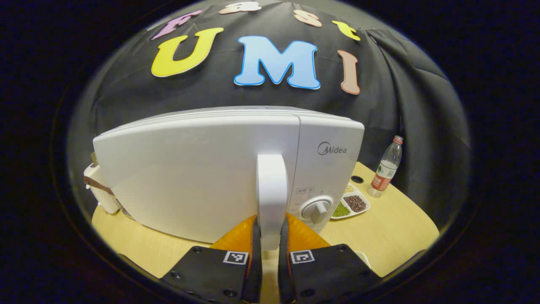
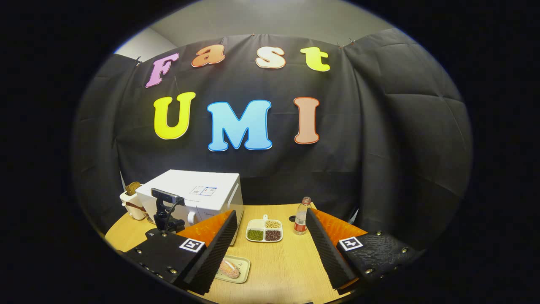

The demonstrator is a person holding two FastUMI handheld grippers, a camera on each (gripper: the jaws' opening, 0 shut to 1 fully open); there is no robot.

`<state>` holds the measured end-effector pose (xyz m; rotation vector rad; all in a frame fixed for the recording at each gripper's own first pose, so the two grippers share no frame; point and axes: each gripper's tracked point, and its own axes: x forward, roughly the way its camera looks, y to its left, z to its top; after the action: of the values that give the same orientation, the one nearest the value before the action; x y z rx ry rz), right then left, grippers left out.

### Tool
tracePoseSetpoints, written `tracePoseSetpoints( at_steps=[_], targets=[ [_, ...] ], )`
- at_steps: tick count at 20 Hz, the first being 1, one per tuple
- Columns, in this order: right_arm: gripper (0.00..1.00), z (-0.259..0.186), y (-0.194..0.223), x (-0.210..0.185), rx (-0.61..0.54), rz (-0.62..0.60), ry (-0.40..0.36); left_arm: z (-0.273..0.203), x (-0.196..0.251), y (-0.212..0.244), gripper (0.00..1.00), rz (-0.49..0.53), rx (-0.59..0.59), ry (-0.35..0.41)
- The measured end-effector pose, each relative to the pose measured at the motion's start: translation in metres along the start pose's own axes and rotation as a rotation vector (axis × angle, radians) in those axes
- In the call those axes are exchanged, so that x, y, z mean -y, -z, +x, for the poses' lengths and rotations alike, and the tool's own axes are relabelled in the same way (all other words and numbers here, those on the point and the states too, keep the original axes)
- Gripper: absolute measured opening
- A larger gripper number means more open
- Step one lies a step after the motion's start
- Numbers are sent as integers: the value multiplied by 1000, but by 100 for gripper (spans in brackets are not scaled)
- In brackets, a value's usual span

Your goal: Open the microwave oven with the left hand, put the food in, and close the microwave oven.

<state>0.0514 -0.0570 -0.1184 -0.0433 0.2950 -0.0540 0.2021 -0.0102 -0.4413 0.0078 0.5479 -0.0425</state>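
Note:
The white microwave point(image 1: 190, 177) stands on the wooden table point(image 1: 396, 236) with its door lying flush against the control panel. My left gripper point(image 1: 270, 236) is shut on the door's vertical white handle point(image 1: 272, 185), one finger on each side. In the right gripper view the microwave point(image 2: 198, 190) sits at the back left, with the left gripper point(image 2: 165, 217) in front of it. My right gripper point(image 2: 271, 211) hovers open over the table, holding nothing. The food point(image 2: 229, 269), a pinkish piece on a small pale tray point(image 2: 242, 266), lies just beside its left finger.
A divided dish of beans point(image 2: 265, 230) and a plastic bottle point(image 2: 301, 221) stand right of the microwave; both appear in the left gripper view, the dish point(image 1: 352, 202) and the bottle point(image 1: 386, 169). A white container point(image 1: 99, 185) sits left of the oven. The knob point(image 1: 316, 207) is beside the handle.

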Motion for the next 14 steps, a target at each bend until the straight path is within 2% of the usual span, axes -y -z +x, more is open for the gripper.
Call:
tracePoseSetpoints(
  at_steps=[1, 2, 3, 5, 7, 9, 14],
  targets=[
    [100, -1, 1, 1, -2, 9, 1, -1, 0, 0, 17, 3, -5, -1],
    [100, -2, 2, 3, -5, 18, 1, -2, 0, 0, 18, 6, -9, -4],
    [100, -3, 2, 4, -4, 23, 2, -3, 1, 1, 14, 10, -16, -2],
    [100, -5, 1, 8, 0, 26, 6, -21, 0, 11, 12, -7, -44, -7],
    [99, -8, 5, 12, 0, 13, 14, -56, -5, 23, 14, 37, -12, -18],
    [100, -8, 13, 4, -14, 18, -10, -85, -11, 37, 14, 29, -13, -14],
    [100, -7, 16, -29, -27, 16, -88, -116, -22, 50, 16, 41, -40, 0]
  ],
)
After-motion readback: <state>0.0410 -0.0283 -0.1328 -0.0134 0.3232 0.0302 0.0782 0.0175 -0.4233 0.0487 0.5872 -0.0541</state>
